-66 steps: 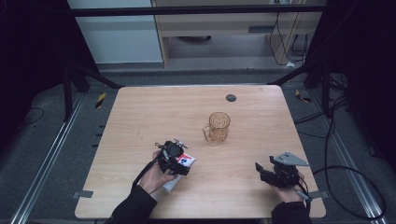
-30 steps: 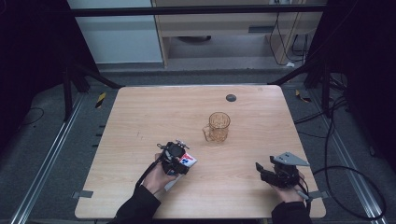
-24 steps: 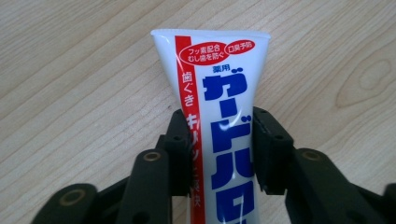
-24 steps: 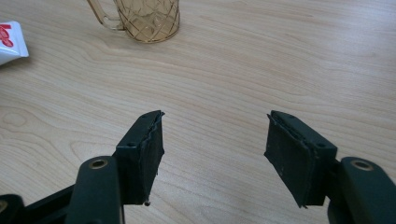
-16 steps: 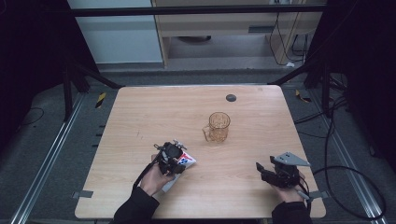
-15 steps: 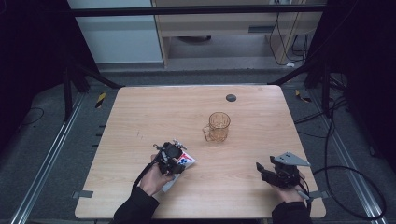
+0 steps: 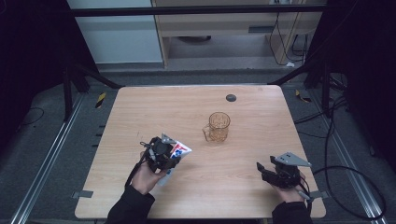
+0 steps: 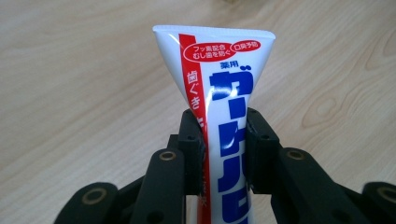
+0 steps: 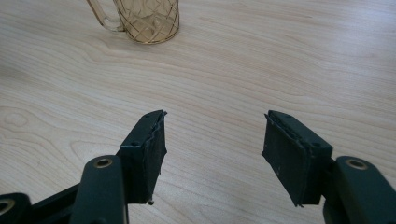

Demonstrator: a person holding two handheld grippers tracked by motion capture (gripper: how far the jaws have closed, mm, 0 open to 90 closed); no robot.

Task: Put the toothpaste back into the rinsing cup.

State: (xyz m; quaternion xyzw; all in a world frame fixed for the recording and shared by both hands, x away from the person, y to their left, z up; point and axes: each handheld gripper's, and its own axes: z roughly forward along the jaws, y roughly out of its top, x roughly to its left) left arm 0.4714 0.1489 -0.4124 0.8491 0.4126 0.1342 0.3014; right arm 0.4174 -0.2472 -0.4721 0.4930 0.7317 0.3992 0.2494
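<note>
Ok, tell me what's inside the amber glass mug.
The mug looks empty: through its patterned amber glass only the wooden table shows. Its bottom is partly obscured by the pattern, so small contents cannot be ruled out.

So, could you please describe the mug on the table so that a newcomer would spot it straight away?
Start from the wooden table and look a little right of its middle, nearer than the small dark disc. There stands the mug, upright, its handle toward the left gripper. It is the one see-through amber thing, with a diamond pattern on its wall.
</note>
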